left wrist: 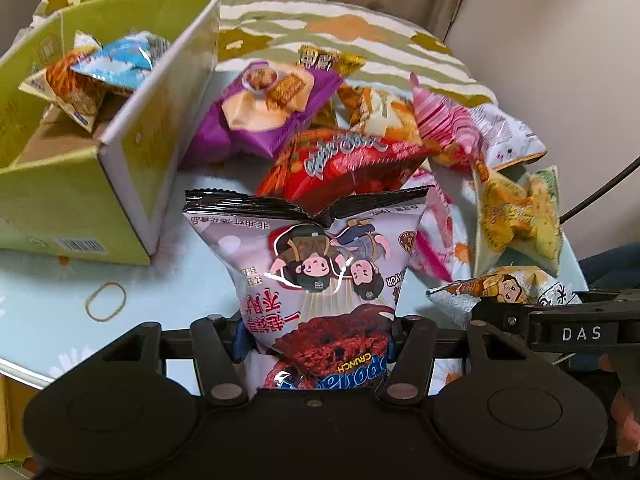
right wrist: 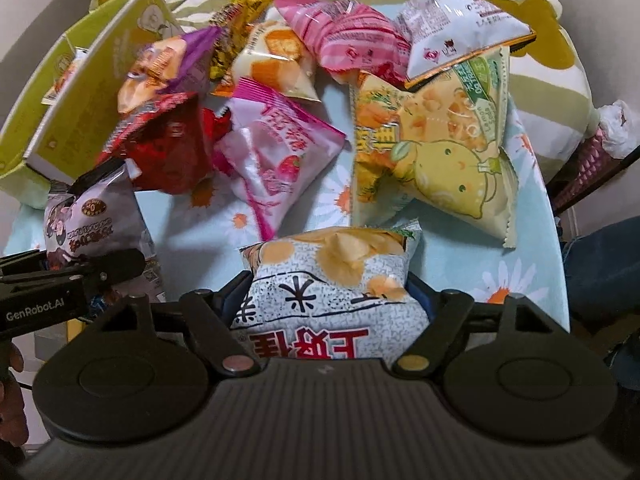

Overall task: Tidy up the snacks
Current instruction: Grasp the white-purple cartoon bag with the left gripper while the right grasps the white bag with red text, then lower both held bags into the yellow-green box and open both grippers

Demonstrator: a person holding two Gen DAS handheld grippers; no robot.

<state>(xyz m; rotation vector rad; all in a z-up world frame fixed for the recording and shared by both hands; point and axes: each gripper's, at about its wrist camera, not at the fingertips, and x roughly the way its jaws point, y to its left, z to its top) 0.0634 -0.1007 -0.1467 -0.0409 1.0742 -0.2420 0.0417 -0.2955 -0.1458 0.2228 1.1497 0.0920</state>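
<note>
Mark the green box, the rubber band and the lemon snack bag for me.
Green box (left wrist: 132, 152): left wrist view, on its outer side wall.
Rubber band (left wrist: 89, 305): left wrist view, on the left side of the loop.
Lemon snack bag (right wrist: 444, 160): right wrist view, on the printed lemon on its front.

a tan rubber band (left wrist: 105, 301) lies flat on the pale blue daisy-print tablecloth (left wrist: 48, 300), near the front edge. behind the table, a quilt (left wrist: 360, 20) with green and white stripes and orange flowers. a thin black cable (left wrist: 600, 190) crosses at right.
</note>
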